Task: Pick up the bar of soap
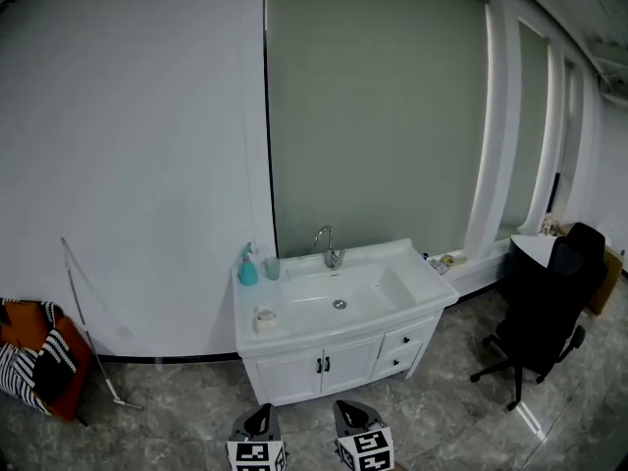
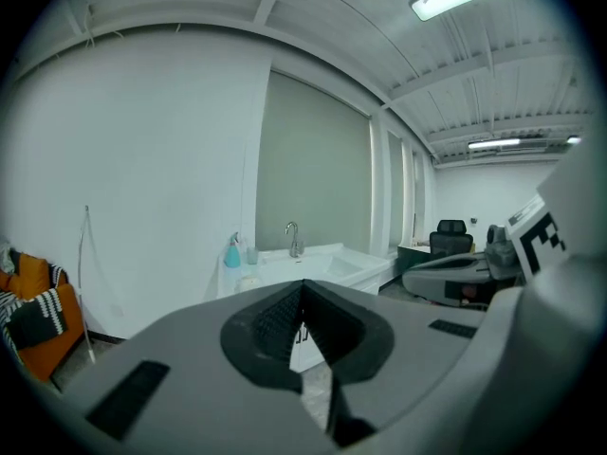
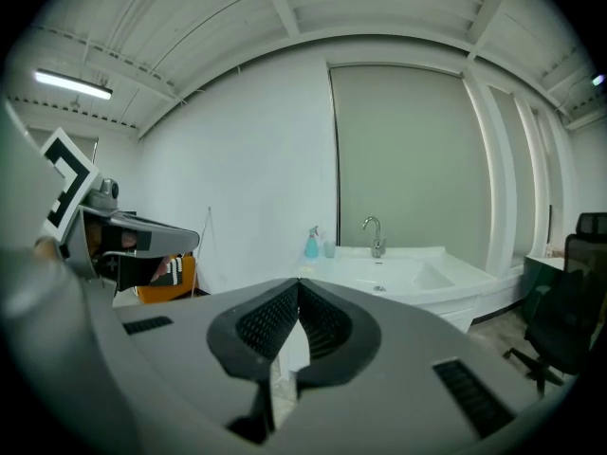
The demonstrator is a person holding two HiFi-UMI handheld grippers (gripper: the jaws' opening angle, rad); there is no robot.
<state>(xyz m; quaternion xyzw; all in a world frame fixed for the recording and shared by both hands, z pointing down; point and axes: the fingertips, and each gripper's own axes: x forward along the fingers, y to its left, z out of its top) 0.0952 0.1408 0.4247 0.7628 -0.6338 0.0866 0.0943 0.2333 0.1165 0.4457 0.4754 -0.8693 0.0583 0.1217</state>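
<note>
The bar of soap (image 1: 264, 315) is a small pale lump on a dish at the front left corner of the white sink counter (image 1: 422, 285), across the room from me. Both grippers show only at the bottom edge of the head view, well short of the vanity. My left gripper (image 1: 257, 428) has its jaws pressed together with nothing between them; in its own view the tips (image 2: 303, 283) point toward the vanity. My right gripper (image 1: 359, 426) is likewise shut and empty, its tips (image 3: 299, 282) aimed at the sink.
A teal spray bottle (image 1: 248, 266) and a cup stand at the counter's back left, a chrome faucet (image 1: 329, 246) behind the basin. A black office chair (image 1: 545, 312) stands right of the vanity. An orange seat with striped cloth (image 1: 34, 356) and a leaning pole (image 1: 93, 327) are on the left.
</note>
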